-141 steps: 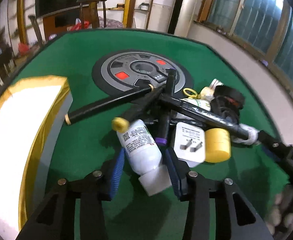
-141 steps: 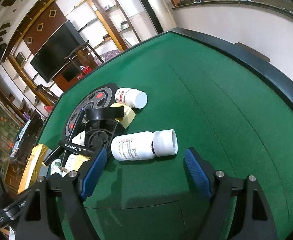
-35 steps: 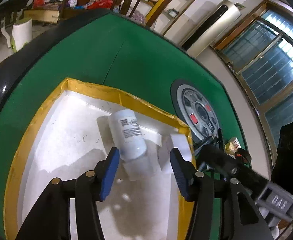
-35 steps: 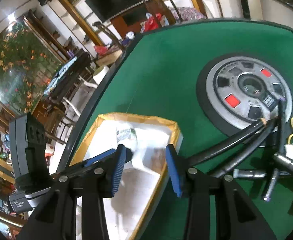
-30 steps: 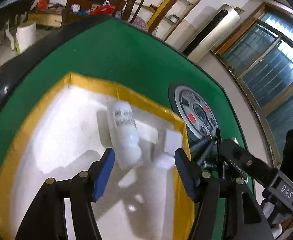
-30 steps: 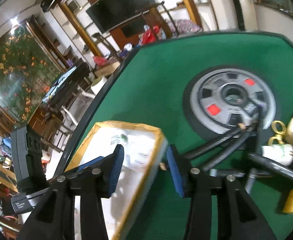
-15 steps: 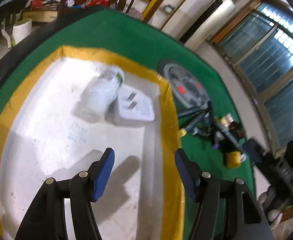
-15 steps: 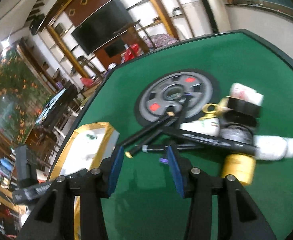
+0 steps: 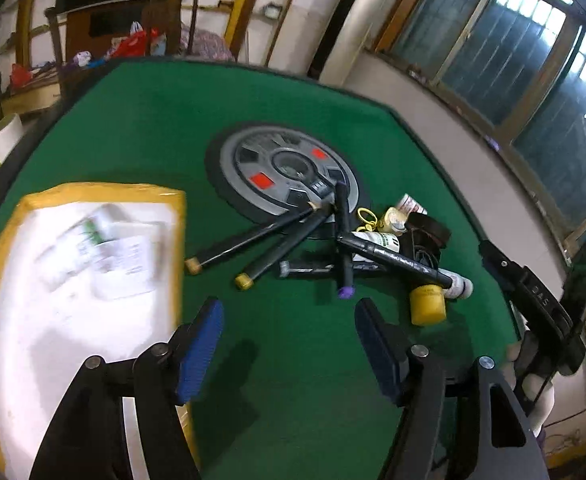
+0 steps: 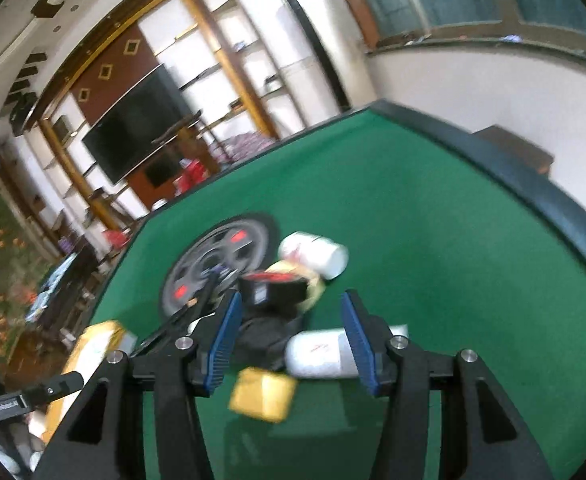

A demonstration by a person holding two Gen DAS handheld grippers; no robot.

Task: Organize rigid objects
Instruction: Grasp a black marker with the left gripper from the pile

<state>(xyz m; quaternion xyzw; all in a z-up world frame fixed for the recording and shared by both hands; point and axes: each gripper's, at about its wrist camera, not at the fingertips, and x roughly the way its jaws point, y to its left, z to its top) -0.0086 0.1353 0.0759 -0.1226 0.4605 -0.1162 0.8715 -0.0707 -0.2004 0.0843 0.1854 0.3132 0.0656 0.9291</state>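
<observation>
My left gripper (image 9: 289,344) is open and empty above the green felt, just right of the yellow-rimmed white tray (image 9: 177,216). A white bottle (image 9: 81,240) and a white plug adapter (image 9: 127,264) lie blurred in the tray. Ahead lies a pile: black markers (image 9: 285,236), a yellow cap (image 9: 427,304) and small bottles (image 9: 381,238). My right gripper (image 10: 291,336) is open and empty over the pile's other side, with a white bottle (image 10: 317,354), a yellow cap (image 10: 263,394) and a black object (image 10: 273,292) between its fingers' line of sight.
A round grey wheel-pattern mat (image 9: 289,172) lies in the table's middle. Another white bottle (image 10: 317,252) lies behind the pile. The table has a dark raised edge (image 10: 533,196). The right gripper's body (image 9: 541,304) shows at the right of the left wrist view.
Both grippers left the tray and swung back toward the pile; the bottle and the adapter stay in the tray. The right gripper opened wider and came close to the pile.
</observation>
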